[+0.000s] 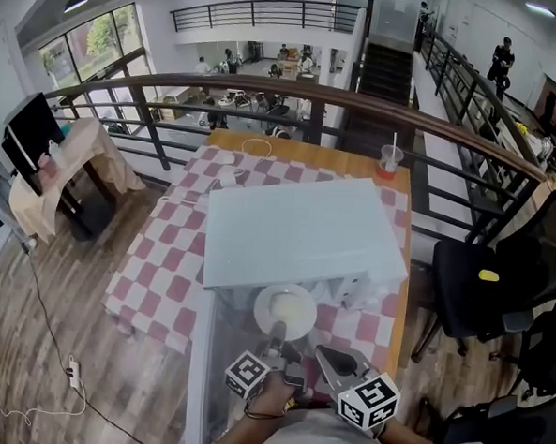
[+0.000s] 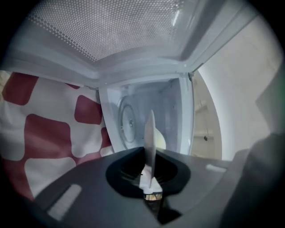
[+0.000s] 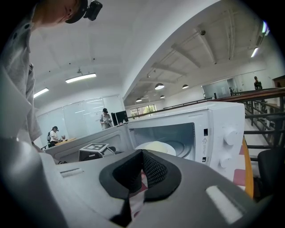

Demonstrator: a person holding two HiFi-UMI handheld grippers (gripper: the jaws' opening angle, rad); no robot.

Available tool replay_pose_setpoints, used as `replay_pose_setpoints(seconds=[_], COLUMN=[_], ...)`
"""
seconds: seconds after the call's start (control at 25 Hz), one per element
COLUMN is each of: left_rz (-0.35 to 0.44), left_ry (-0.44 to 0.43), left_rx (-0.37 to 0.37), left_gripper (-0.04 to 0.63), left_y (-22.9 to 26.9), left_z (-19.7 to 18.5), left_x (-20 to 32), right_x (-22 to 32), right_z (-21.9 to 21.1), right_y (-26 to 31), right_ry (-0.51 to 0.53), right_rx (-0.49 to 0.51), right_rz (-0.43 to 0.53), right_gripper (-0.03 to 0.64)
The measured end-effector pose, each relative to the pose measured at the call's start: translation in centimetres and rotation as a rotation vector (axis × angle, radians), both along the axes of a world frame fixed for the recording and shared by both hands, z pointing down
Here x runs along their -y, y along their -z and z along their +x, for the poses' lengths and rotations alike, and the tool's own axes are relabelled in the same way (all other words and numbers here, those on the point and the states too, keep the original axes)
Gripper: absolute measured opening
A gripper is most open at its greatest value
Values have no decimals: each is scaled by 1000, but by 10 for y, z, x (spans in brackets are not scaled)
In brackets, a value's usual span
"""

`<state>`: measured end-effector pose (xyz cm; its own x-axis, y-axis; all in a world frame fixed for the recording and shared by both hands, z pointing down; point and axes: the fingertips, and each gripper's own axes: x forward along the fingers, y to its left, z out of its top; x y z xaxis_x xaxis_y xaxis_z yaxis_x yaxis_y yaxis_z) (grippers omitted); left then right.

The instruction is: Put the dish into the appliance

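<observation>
A white microwave (image 1: pixel 296 227) stands on the red-and-white checked table (image 1: pixel 163 256), its door (image 1: pixel 211 372) swung open toward me. My left gripper (image 1: pixel 276 340) is shut on the near rim of a white dish (image 1: pixel 287 311), holding it flat at the mouth of the oven. In the left gripper view the dish (image 2: pixel 150 138) shows edge-on between the jaws of the left gripper (image 2: pixel 150 180), with the turntable (image 2: pixel 127 121) inside the cavity behind. My right gripper (image 1: pixel 332 357) hovers just right of the dish, shut and holding nothing. The right gripper view shows the dish (image 3: pixel 156 147) in front of the cavity.
A plastic cup with a straw (image 1: pixel 391 159) stands at the table's far right corner, and a white cable (image 1: pixel 256 147) lies near the far edge. A black chair (image 1: pixel 481 285) sits to the right. A railing (image 1: pixel 267 89) runs behind the table.
</observation>
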<state>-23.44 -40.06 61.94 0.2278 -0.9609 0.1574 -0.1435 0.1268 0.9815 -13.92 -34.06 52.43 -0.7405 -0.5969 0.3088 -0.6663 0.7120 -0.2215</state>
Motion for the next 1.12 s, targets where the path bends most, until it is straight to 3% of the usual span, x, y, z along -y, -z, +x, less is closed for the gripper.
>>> replay_pose_setpoints(seconds=[0.2, 0.96, 1.12], left_rz=[-29, -57, -129], left_ry=[28, 87, 81], left_rx=[-29, 29, 55], left_gripper=[26, 28, 29], left_y=[-17, -51, -49], left_z=[1, -28, -25], left_x=[16, 105, 117], right_x=[4, 29, 31], right_z=[6, 32, 31], right_y=[-3, -23, -22], right_ry=[-15, -69, -66], right_rx=[7, -2, -12], right_rz=[-8, -46, -35], right_gripper=[0, 0, -1])
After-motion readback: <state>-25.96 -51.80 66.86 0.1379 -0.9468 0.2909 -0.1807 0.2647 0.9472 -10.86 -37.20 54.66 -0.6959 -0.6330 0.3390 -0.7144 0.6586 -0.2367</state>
